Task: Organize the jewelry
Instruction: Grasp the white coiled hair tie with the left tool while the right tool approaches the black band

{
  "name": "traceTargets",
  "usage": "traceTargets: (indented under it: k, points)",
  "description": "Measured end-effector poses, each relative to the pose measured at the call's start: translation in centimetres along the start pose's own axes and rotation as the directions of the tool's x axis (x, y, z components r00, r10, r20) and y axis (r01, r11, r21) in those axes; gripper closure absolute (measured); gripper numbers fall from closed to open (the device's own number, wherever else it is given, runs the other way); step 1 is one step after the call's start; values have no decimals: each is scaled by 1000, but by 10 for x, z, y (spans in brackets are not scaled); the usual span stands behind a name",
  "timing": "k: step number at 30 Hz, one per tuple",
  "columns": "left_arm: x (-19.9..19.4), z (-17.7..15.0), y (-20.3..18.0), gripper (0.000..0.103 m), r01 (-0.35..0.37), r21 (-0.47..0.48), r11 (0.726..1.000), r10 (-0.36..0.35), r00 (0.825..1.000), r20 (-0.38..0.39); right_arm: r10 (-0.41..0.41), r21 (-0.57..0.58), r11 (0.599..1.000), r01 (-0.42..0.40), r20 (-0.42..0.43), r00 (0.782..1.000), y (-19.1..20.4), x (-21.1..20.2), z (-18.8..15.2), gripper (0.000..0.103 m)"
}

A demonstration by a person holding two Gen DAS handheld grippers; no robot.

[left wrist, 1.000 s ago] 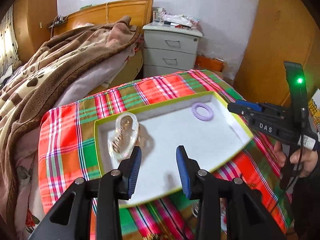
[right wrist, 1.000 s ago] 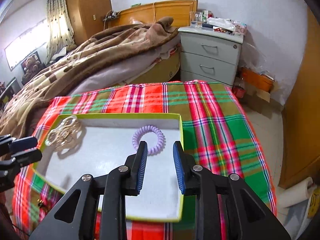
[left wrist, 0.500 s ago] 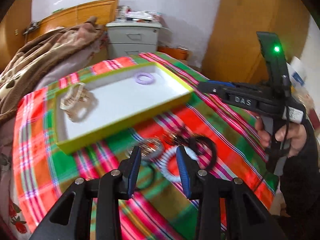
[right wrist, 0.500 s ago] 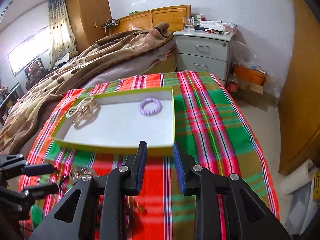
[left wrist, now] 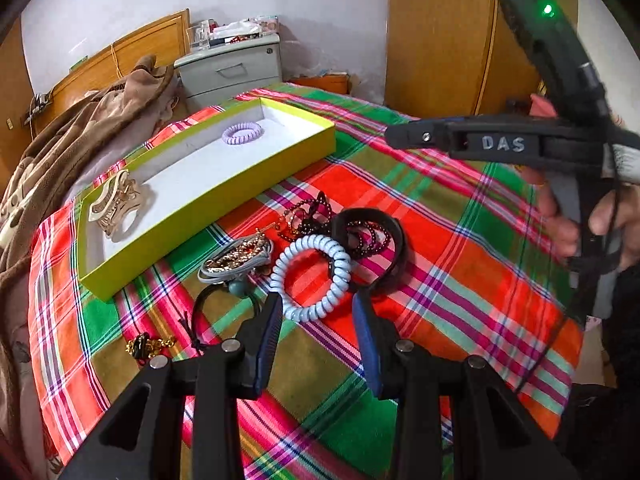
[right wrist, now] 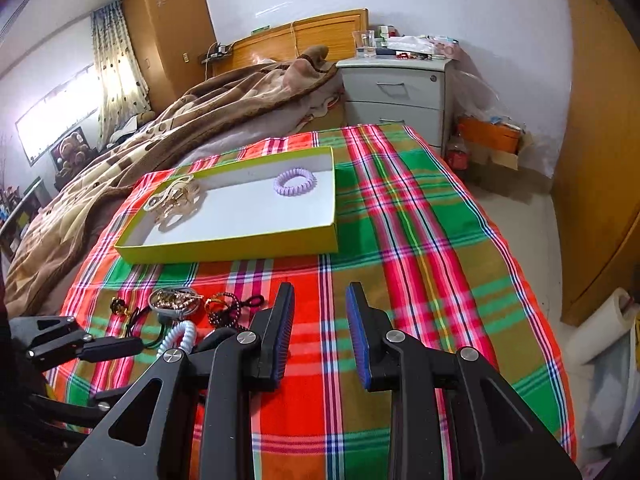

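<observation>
Both grippers (left wrist: 316, 312) (right wrist: 320, 316) tilted downward, jaws apart

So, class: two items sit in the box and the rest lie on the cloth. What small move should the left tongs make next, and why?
Probably lower the left tongs onto the pale blue coil hair tie: they are open, empty and right by it, and it lies outside the box.

Was a home bedroom, shown by a bed (right wrist: 168, 136) under a rumpled brown blanket (right wrist: 224, 96), a wooden headboard (right wrist: 296, 36), a grey bedside cabinet (right wrist: 400, 92) with 2 visible drawers, a wooden wardrobe (right wrist: 168, 28) and a curtained window (right wrist: 116, 72).
</observation>
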State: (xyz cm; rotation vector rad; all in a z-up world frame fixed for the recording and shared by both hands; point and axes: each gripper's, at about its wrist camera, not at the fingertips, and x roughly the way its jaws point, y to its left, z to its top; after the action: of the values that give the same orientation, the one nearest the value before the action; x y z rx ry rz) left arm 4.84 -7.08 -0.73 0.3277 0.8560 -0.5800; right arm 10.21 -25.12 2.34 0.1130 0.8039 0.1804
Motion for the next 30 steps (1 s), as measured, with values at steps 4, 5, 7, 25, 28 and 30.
traceTargets:
  k: [4, 5, 7, 25, 28, 30]
  points:
    - [9, 3, -4, 65, 3, 29, 1000, -2, 1000, -18, 2, 7, 1000, -2, 0, 1000, -2, -3, -5, 75]
    - [11, 3, -3, 65, -4, 26, 1000, 5, 1000, -23, 3, 9, 1000, -3, 0, 1000, -3, -3, -7, 75]
    - [16, 4, -5, 65, -13, 38, 999, 14, 1000, -28, 2, 17, 1000, -2, 1, 1000, -6, -4, -8, 75]
    - [13, 6, 5, 92, 33, -34, 999, -33, 999, -22, 11, 43, 999, -11, -15, 1000, -12, -7, -16, 75]
    - [0, 6, 9, 93, 14, -60, 998, -13, 1000, 19, 44, 36, 998, -42, -36, 998, -6, -6, -21, 75]
    - [-9, 7, 12, 92, 16, -68, 998, -12, 999, 48, 64, 30, 998, -62, -51, 997, -1, -5, -25, 75]
